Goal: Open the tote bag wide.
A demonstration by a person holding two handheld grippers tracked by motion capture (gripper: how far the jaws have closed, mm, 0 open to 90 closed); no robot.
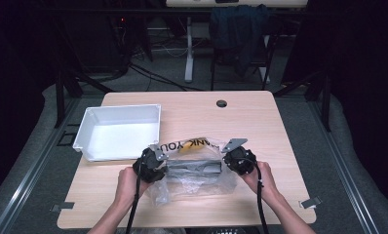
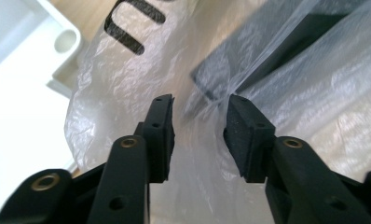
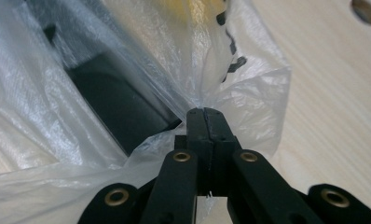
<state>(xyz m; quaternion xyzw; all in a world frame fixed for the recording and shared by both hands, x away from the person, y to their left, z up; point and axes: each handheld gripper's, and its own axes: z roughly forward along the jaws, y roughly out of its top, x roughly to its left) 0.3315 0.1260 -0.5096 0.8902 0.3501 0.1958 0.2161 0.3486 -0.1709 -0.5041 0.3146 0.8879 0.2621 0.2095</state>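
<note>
A clear plastic bag (image 1: pixel 197 175) with black "THANK YOU" lettering lies on the wooden table (image 1: pixel 260 122), with a long dark box (image 1: pixel 194 167) inside it. My left gripper (image 1: pixel 155 163) is at the bag's left end. Its jaws stand open around a fold of the film (image 2: pixel 200 140), with the dark box (image 2: pixel 267 51) just beyond. My right gripper (image 1: pixel 238 158) is at the bag's right end. In the right gripper view its jaws (image 3: pixel 206 116) are shut on a bunched piece of the bag (image 3: pixel 239 88), and the box (image 3: pixel 113 107) shows through the film.
An empty white bin (image 1: pixel 119 130) stands at the table's left, just behind my left gripper; its corner (image 2: pixel 58 46) is close to the bag. A cable hole (image 1: pixel 222 103) sits near the table's far edge. A chair and a desk leg stand beyond the table.
</note>
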